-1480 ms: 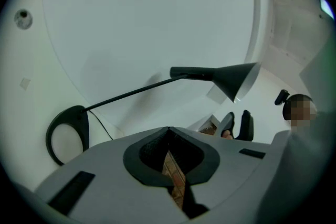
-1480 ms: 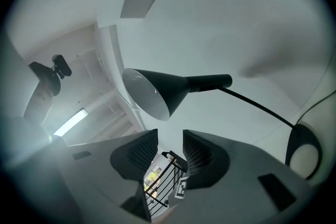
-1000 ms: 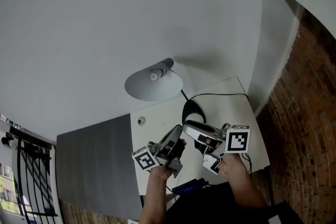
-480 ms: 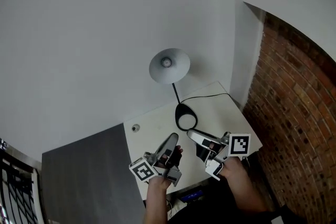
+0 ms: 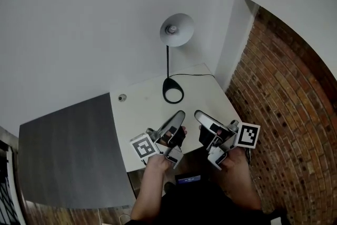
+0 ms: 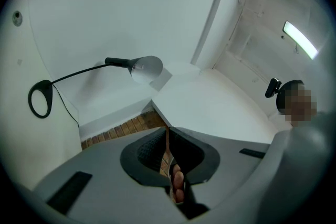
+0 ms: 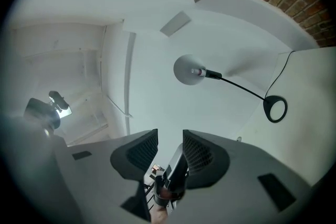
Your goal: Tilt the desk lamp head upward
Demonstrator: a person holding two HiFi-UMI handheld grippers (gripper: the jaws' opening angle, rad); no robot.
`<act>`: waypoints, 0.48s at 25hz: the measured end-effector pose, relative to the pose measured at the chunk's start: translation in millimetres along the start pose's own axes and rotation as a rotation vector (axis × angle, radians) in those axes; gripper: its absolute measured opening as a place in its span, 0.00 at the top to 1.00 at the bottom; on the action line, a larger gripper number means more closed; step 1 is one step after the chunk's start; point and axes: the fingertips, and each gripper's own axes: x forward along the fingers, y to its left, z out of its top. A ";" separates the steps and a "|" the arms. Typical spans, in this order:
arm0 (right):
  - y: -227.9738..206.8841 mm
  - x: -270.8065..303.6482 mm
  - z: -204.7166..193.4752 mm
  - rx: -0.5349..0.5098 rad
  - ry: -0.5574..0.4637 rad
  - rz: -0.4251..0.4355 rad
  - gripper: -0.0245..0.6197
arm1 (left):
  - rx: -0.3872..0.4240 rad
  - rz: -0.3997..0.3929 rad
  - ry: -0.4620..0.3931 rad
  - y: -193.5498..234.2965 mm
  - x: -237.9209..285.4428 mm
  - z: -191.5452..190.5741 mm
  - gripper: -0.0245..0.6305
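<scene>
The desk lamp stands at the back of the white desk (image 5: 142, 116): a pale round shade (image 5: 177, 27) on a thin black stem (image 5: 167, 60) with a black ring base (image 5: 172, 91). In the left gripper view I see the lamp shade (image 6: 146, 68) and ring base (image 6: 40, 99) far off. My left gripper (image 5: 180, 114) is shut on nothing, its pads (image 6: 167, 149) pressed together. My right gripper (image 5: 199, 115) stands open with a clear gap (image 7: 169, 147) and nothing in it. Both hover over the desk's front half, apart from the lamp (image 7: 189, 70).
A black cable (image 5: 197, 75) runs from the lamp base along the desk's back edge. A small round grommet (image 5: 122, 97) sits at the back left. A dark grey surface (image 5: 68, 150) adjoins the desk on the left. A brick wall (image 5: 279, 113) stands to the right.
The head view has swung, so the lamp now shows smaller and farther up the picture. Both grippers stay low over the front of the desk, side by side.
</scene>
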 end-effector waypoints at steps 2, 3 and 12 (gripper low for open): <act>7.8 -5.4 -1.5 -0.001 0.000 0.004 0.72 | -0.013 0.007 -0.003 -4.1 -1.0 -4.9 0.94; 10.5 -8.2 -1.9 -0.005 0.001 0.004 0.72 | -0.009 0.011 -0.001 -6.8 -1.4 -6.1 0.94; 22.0 -74.5 21.2 -0.001 -0.054 0.031 0.72 | 0.029 0.039 0.035 -36.0 19.5 -47.5 0.94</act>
